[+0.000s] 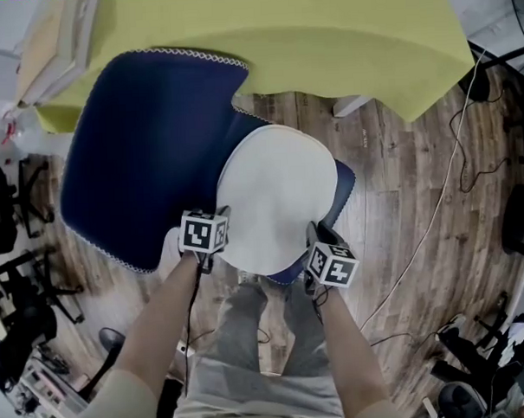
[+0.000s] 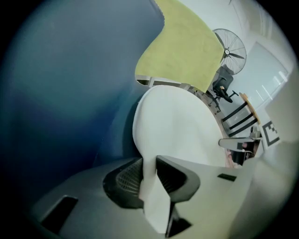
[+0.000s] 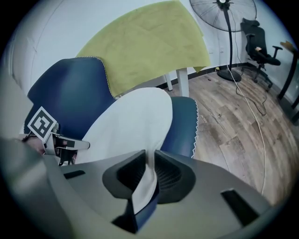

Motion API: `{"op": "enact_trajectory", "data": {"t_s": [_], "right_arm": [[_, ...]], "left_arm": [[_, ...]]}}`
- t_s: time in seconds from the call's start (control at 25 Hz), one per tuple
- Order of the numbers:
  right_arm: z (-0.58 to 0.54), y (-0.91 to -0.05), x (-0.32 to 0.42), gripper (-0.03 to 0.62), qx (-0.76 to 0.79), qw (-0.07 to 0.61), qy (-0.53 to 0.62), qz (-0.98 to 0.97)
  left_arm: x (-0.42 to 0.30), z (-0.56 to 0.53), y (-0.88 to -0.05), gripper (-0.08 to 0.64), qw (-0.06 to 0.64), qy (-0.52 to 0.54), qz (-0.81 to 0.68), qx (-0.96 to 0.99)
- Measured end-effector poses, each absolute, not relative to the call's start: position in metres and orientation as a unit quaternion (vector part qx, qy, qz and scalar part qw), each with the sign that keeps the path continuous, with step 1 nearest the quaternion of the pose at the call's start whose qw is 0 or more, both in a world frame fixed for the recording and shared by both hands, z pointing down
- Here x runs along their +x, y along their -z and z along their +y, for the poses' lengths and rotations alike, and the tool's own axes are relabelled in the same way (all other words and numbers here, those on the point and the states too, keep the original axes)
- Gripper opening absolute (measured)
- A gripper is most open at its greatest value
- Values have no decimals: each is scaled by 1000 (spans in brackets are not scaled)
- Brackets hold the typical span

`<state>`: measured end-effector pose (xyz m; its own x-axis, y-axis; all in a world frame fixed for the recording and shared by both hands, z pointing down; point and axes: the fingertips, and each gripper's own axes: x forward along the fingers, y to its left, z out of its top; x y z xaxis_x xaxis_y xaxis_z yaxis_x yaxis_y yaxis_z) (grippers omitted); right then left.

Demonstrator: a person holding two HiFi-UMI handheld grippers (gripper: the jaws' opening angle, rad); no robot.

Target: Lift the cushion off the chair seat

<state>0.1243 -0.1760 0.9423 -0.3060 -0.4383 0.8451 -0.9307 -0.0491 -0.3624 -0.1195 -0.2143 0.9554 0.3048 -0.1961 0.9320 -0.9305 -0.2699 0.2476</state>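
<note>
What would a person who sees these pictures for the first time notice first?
The white cushion lies on the dark blue chair at the centre, and the left gripper and the right gripper each pinch its near edge. Behind the chair spreads a bright yellow cloth.

Grey left tool, grey right tool, black-white marker cubes, grey trousers, possibly beige sleeves
</note>
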Motion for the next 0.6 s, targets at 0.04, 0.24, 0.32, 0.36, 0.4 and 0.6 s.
{"op": "enact_trajectory", "data": {"t_s": [0.04,0.24,0.32,0.36,0.4,0.6], "right_arm": [[-178,-941,124,57,533,250,-491,-642],[-179,-928,126,40,520,251,-508,-639],[-176,-914,131,40,517,257,-499,-646],[-175,-905,133,38,515,263,-489,-653],[-173,-895,135,38,513,270,-478,-660],[-178,-836,148,38,506,298,-425,-689]], "left_arm": [[-119,-216,-952,90,431,-426,-411,681],[-114,-209,-932,77,432,-425,-401,687],[-109,-202,-921,77,435,-420,-403,687],[-107,-199,-914,77,431,-419,-404,689],[-105,-197,-906,77,428,-417,-404,692],[-90,-197,-856,78,432,-384,-401,711]]}}
